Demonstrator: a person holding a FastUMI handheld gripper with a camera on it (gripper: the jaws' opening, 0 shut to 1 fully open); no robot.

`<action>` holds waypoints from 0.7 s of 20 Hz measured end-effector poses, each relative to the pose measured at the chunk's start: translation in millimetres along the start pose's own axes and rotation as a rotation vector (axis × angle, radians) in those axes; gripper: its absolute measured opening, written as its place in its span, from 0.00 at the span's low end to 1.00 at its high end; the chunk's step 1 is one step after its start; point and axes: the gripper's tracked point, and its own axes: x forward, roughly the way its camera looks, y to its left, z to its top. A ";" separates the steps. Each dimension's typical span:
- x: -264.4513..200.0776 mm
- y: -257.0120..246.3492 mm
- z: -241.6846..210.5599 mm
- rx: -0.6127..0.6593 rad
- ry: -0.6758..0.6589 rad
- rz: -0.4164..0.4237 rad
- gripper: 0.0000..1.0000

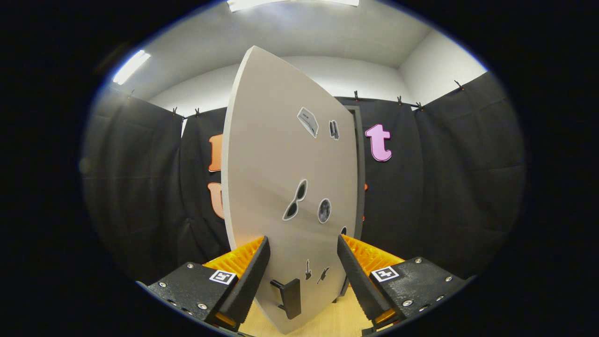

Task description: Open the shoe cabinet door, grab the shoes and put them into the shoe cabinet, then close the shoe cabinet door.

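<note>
Jaws of the gripper (303, 262) apart, the cabinet door (281, 187) handle (289, 296) between them, untouched

The cabinet door (281, 187) hides the cabinet's inside, and its small stickers (307, 121) are unreadable.

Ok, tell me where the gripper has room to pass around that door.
Free: the gaps between the door handle and each finger of the open gripper, and the bare wooden floor under the cabinet door. Crowded: the door itself stands just ahead.
</note>
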 end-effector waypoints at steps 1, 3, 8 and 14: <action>8.1 8.4 -1.5 0.007 0.001 0.007 0.91; 25.8 23.7 -1.3 0.017 -0.004 0.012 0.93; 75.0 57.7 -13.2 0.004 0.018 0.005 0.93; 127.3 77.1 -17.6 0.027 0.010 -0.018 0.93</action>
